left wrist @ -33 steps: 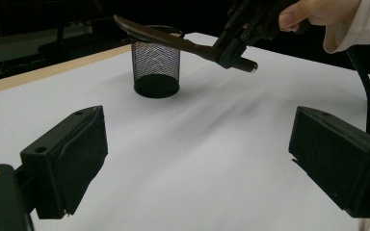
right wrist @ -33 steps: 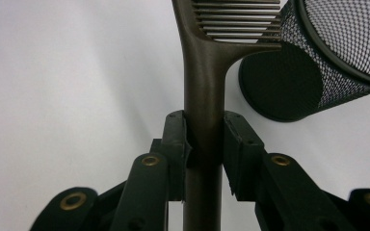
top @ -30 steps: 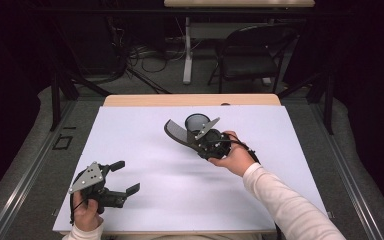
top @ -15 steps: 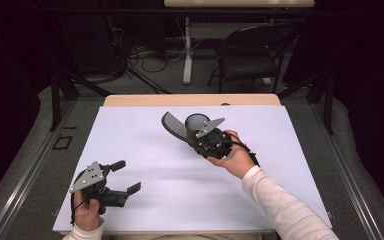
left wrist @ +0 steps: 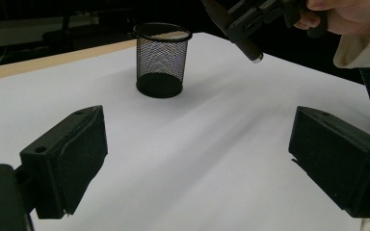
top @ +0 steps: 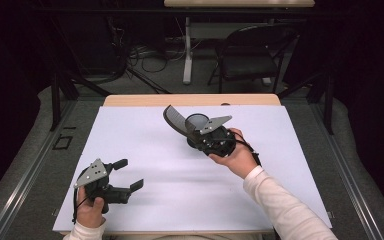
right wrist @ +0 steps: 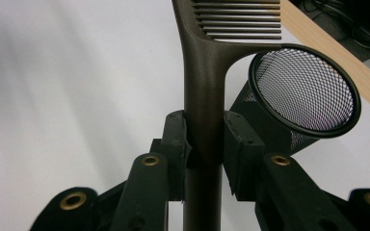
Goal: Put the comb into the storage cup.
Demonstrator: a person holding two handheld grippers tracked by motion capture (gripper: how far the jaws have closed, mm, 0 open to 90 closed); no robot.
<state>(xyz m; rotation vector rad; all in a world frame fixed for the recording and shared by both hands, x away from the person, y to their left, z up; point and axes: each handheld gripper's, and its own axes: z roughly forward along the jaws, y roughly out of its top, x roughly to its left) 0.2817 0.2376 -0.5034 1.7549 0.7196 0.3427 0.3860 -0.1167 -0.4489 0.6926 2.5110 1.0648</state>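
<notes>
Right gripper (right wrist: 204,144): jaws closed narrow on the handle of a dark comb (right wrist: 203,96), pads pressing it from both sides. Comb runs straight out along the jaws, teeth at the far end, pointing to the side. In the high view the right gripper (top: 192,131) is held above the far middle of the white table sheet (top: 145,140), comb (top: 174,120) angled up and away toward the far left.

Black mesh cup (right wrist: 301,96) stands upright on the sheet just beside and below the comb handle, open mouth up; comb not inside it. Cup (left wrist: 161,60) is seen standing from the left gripper view.

Left gripper (top: 125,175): near the left front edge of the sheet, jaws spread wide, nothing between them.

Wooden table edge (top: 190,100) lies beyond the sheet.
</notes>
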